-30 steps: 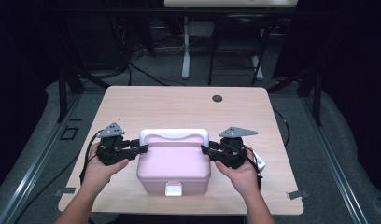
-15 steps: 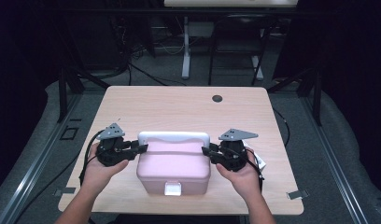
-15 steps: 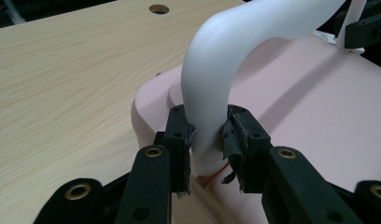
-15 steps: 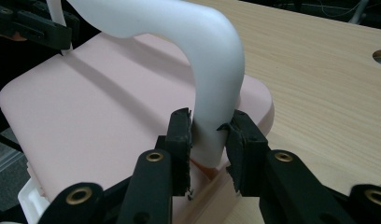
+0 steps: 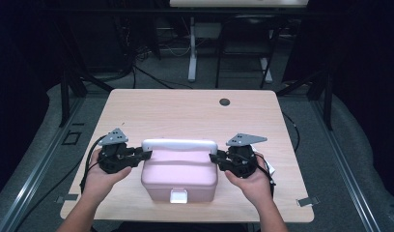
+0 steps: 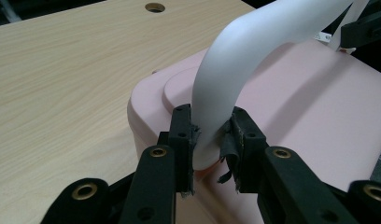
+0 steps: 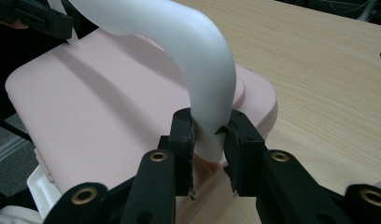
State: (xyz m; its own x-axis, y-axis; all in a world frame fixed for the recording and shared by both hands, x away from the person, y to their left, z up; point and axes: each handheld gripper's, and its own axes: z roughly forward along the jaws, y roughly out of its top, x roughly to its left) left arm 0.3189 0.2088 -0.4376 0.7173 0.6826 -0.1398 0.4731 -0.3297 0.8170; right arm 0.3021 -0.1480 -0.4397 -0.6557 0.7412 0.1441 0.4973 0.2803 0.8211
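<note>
Sitting near the front edge of the table (image 5: 185,111), the pink box (image 5: 179,175) has its white handle (image 5: 179,145) raised across the lid, so each end is open to a grip from the side. I've got the left gripper (image 5: 146,154) on the handle's left leg and the right gripper (image 5: 213,157) on its right leg, one hand per end, which I judge keeps the box level for a lift. Both pairs of jaws have just been closing, and the pads (image 6: 194,135) now pinch the white plastic at each base.
</note>
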